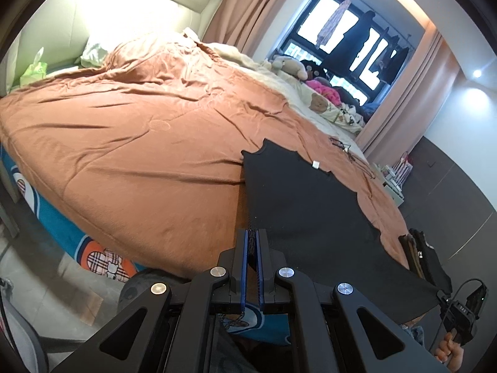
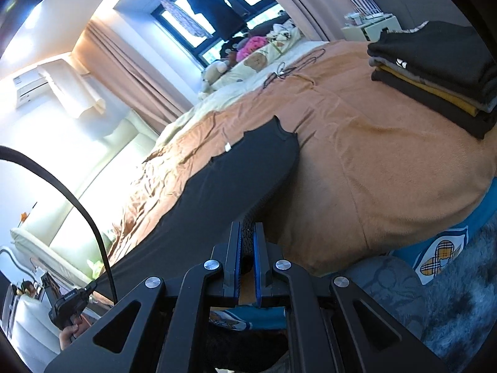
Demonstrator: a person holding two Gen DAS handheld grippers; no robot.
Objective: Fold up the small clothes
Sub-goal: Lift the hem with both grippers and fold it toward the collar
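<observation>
You're in a home bedroom. Big bed [image 1: 130, 143] with a rumpled orange duvet [image 1: 155, 118], cartoon-print sheet [image 1: 62, 233] under it, padded headboard [image 1: 62, 21], pillow [image 1: 94, 51]. Stuffed toys [image 1: 287, 63] and a bear-print blanket [image 1: 323, 105] sit at the far side by the window [image 1: 341, 40]. Laundry [image 1: 363, 37] hangs outside the glass, pink curtains [image 1: 248, 9] either side. Wall air conditioner [image 2: 46, 84], folded clothes stack [image 2: 435, 74] on the bed, grey shaggy rug [image 2: 459, 304] on the floor.
</observation>
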